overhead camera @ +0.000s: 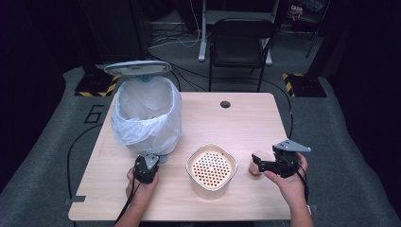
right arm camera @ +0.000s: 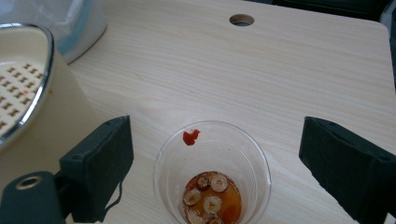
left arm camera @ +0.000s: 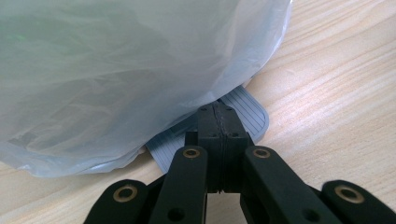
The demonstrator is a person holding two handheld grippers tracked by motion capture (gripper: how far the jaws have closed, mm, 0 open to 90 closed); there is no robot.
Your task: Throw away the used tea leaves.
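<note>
Dark floor and a folding chair (overhead camera: 241, 40) lie beyond the pale wooden tabletop (overhead camera: 246, 123), which carries three items: a lined pedal bin (overhead camera: 146, 113), a cream strainer container (overhead camera: 211, 169) and a clear plastic cup (right arm camera: 212, 175).

Progress, as judged: the work appears to be emptying the cup's leftovers, and it stands at an early stage. The bin lid (overhead camera: 137, 68) is already raised. The left gripper (left arm camera: 218, 123) has its jaws closed flat against each other, holding nothing, with the tips resting on the ribbed grey pedal (left arm camera: 245, 114) under the bag's overhang. The cup is not yet gripped or lifted, and its contents are not yet tipped out.

The right gripper (right arm camera: 215, 163) has its jaws spread wide. The cup stands between them, clear of both pads, nearer the jaw on the left of that view. The strainer container stands just outside that same jaw.

Orientation: the cup stands upright on the tabletop, long axis vertical, mouth pointing up. Amber liquid with round slices sits at the bottom; a red smear (right arm camera: 191, 136) marks the far inner wall.

Remaining, as judged: close on the cup, lift, pour, discard.
</note>
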